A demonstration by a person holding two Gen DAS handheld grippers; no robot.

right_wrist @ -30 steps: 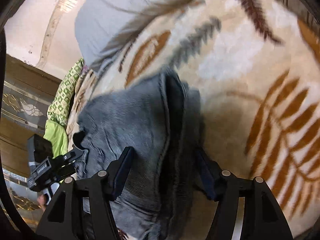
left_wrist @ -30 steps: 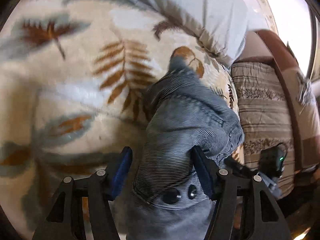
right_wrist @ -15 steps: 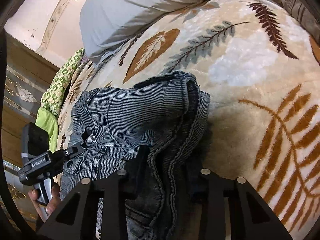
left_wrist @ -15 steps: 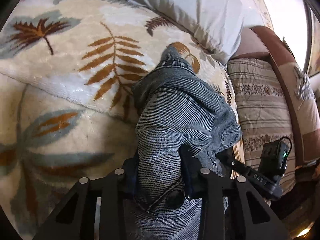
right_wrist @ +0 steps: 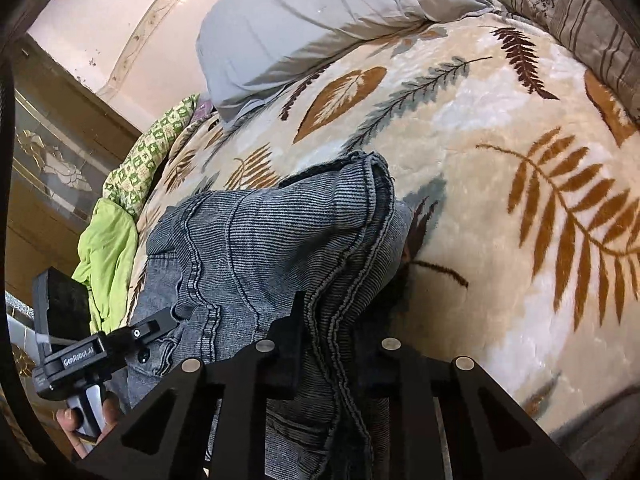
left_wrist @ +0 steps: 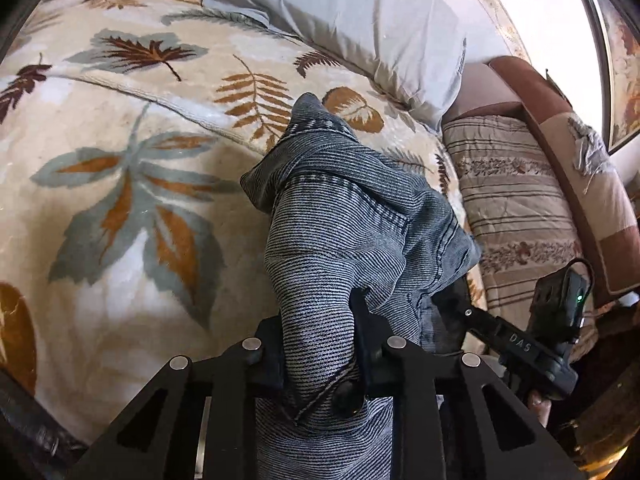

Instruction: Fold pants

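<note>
From the left wrist view, the left gripper (left_wrist: 318, 344) is clenched on a bunch of the jeans (left_wrist: 352, 216), right by what looks like the waistband button, with the rest of the denim humped up over the leaf-print blanket (left_wrist: 120, 184). They're a crumpled heap, so I'd say the folding has barely started; flattening and every real fold are still to do. Lots of open blanket to the left, but the grey pillow (left_wrist: 360, 20) sits just behind and the bed's edge drops off on the right near the striped bedding (left_wrist: 516, 200). From the right wrist view, the right gripper (right_wrist: 326, 340) is pinching a thick seam edge of the jeans (right_wrist: 256, 240). Wide bare blanket (right_wrist: 500, 160) to its right, and a green cloth (right_wrist: 108, 256) crowds the far side.
</note>
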